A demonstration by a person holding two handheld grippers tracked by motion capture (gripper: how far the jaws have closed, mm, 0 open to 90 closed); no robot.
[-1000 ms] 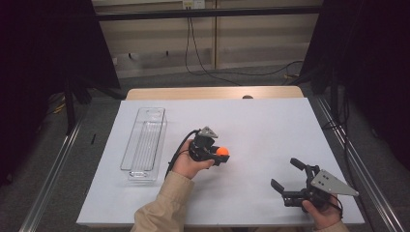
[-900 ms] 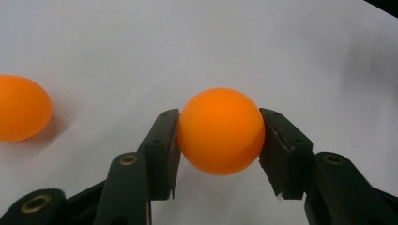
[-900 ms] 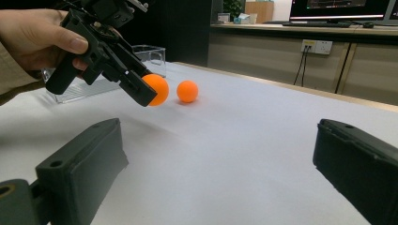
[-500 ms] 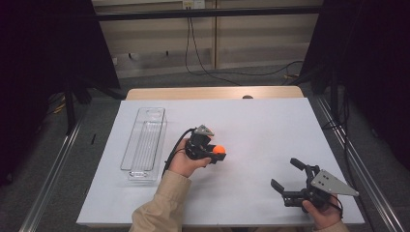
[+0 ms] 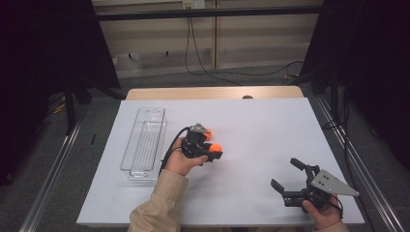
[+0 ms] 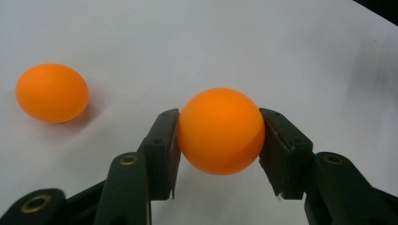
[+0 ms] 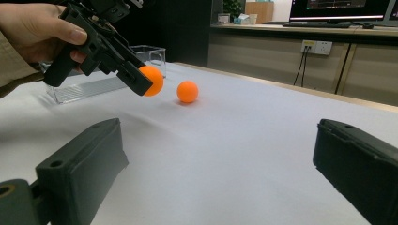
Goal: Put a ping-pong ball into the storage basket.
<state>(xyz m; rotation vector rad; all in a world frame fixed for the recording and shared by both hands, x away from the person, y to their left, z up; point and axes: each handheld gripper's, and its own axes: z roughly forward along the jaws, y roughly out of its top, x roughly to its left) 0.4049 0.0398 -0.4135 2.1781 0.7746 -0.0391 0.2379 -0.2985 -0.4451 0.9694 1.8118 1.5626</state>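
An orange ball (image 6: 220, 131) sits clamped between the two black jaws of my left gripper (image 6: 219, 140), held a little above the white table. From above, the left gripper (image 5: 214, 151) is near the table's middle with the ball (image 5: 216, 147) at its tip. A second orange ball (image 6: 51, 93) lies loose on the table close by, just behind the gripper (image 5: 208, 130). My right gripper (image 5: 291, 180) rests at the front right, open and holding nothing. In its own view the right gripper (image 7: 216, 173) faces both balls (image 7: 151, 80) (image 7: 187, 92).
A long clear plastic tray (image 5: 145, 142) lies on the left part of the white table (image 5: 270, 125), beside the left hand. A wooden strip (image 5: 212, 93) runs along the table's far edge. Metal rails flank both sides.
The left gripper with its ball has shifted slightly left and away. The second ball now shows behind it. The right gripper has stayed put.
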